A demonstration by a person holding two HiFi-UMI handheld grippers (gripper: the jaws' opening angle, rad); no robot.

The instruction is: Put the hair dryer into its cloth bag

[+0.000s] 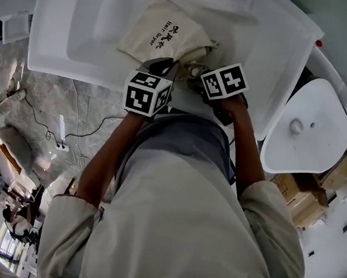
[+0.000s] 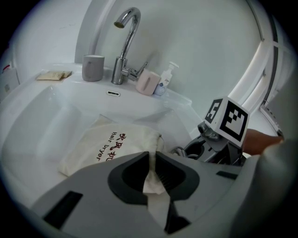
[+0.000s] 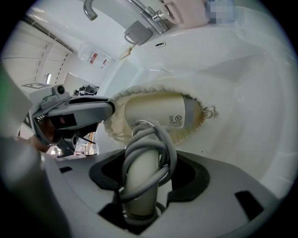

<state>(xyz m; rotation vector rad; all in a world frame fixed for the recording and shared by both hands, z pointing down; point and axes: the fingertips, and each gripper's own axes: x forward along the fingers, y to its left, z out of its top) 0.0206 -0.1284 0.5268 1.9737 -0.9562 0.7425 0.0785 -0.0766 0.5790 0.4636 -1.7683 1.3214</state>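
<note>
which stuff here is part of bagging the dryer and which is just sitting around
In the job: cream cloth bag, pinched by the left gripper; white hair dryer with grey cord, handle clamped in the right gripper.
Lying about: chrome tap, grey cup, pink cup, white pump bottle.

I'm looking down on a white washbasin (image 1: 62, 27) set over a grey marbled floor (image 1: 37, 101), where a white power strip (image 1: 62, 132) lies with a dark cable trailing off it. To the right I've got a white toilet lid (image 1: 309, 127), with cardboard boxes (image 1: 305, 200) just beside it. On the basin's back ledge: chrome tap (image 2: 125, 44), grey cup (image 2: 93, 68), pink cup (image 2: 148, 82), pump bottle (image 2: 166, 80), and a plain white wall (image 2: 205, 42) behind. The light is bright and even.
</note>
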